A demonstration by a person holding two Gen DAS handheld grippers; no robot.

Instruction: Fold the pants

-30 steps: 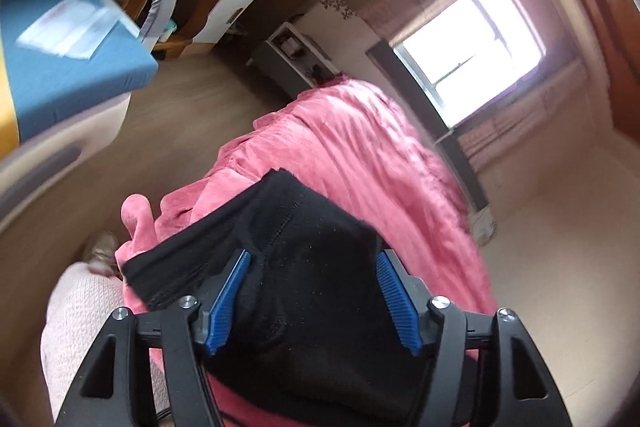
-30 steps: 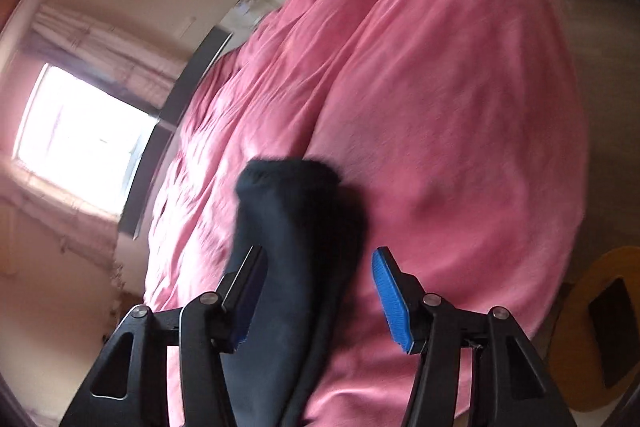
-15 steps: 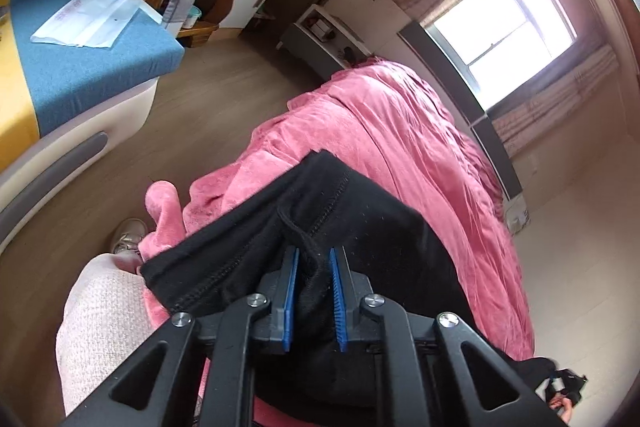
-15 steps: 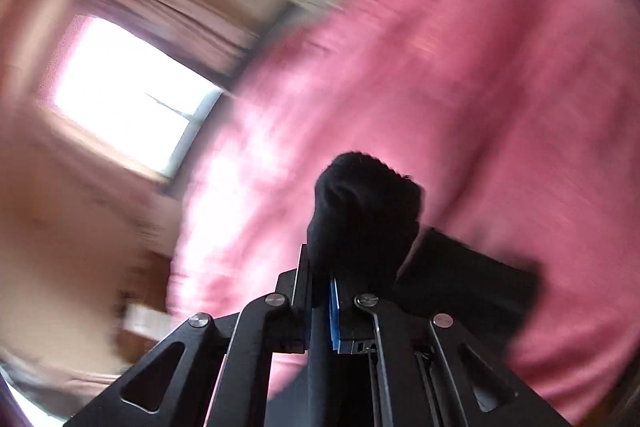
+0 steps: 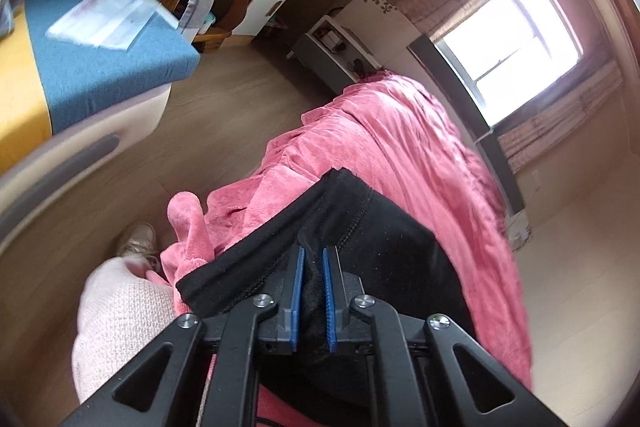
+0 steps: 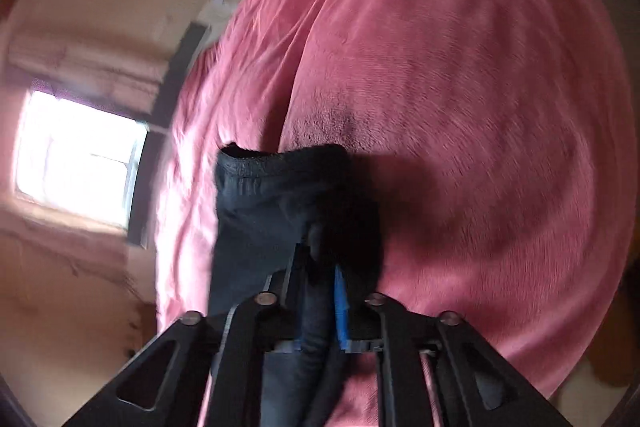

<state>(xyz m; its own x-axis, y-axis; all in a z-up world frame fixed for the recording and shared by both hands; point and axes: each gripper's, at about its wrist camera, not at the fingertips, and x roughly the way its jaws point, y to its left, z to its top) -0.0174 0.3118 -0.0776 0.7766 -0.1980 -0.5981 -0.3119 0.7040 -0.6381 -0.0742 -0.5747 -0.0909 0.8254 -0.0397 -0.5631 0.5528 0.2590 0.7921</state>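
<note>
black pants (image 5: 384,247) are seen gripped at two places above a bed covered by a pink blanket (image 5: 404,131). in the left wrist view the left gripper (image 5: 312,259) is closed on a fold of the fabric beside a stitched seam, with dark cloth pinched between the blue fingers (image 5: 297,291). in the right wrist view the right gripper (image 6: 320,267) is likewise closed on a bunched end of the pants (image 6: 272,203), where a gathered, hemmed edge is shown; the frame is blurred, so it cannot be told whether waistband or cuff is held.

the garment is judged to be light, soft and limp: it sags and wrinkles around each grip and would not hold a shape unaided. a fleecy inner face is suggested, so little slipping is expected. firmer hold is likely to be found at seams and hemmed edges, where the layers are thicker, and corners are best taken so that the cloth can be stretched flat on the blanket before a crease is made.
</note>
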